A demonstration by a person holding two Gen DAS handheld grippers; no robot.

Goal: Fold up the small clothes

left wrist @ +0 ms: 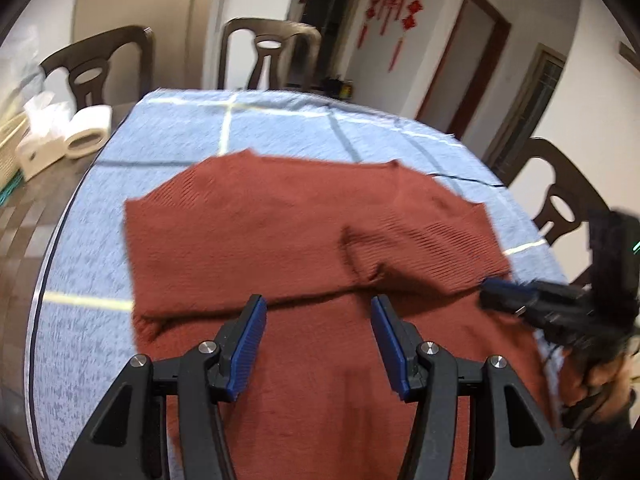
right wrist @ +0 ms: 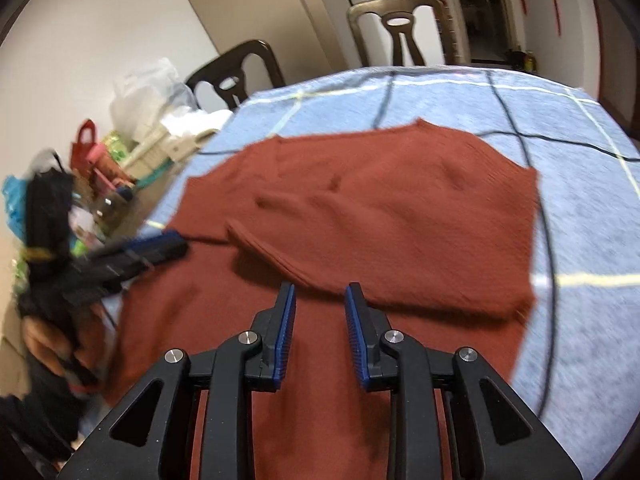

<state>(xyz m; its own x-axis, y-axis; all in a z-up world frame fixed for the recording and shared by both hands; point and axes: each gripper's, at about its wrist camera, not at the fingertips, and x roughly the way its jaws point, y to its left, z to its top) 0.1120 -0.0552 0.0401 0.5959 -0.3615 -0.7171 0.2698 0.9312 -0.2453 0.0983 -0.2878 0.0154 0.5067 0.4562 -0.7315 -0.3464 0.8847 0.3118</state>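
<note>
Blue tablecloth [left wrist: 168,152], rust sweater [left wrist: 280,220], neckline far side

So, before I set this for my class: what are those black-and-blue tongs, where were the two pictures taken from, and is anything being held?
No robot here: a person holds one pair of tongs in each hand, each with a camera looking along its fingers. The left-hand picture shows the left tongs in front and the right tongs at its right edge; the right-hand picture shows the same scene from the right tongs. On the round table's blue checked cloth lies a rust-red knitted sweater, its sleeves folded across the body. Both tongs stand open above it and hold nothing.
</note>
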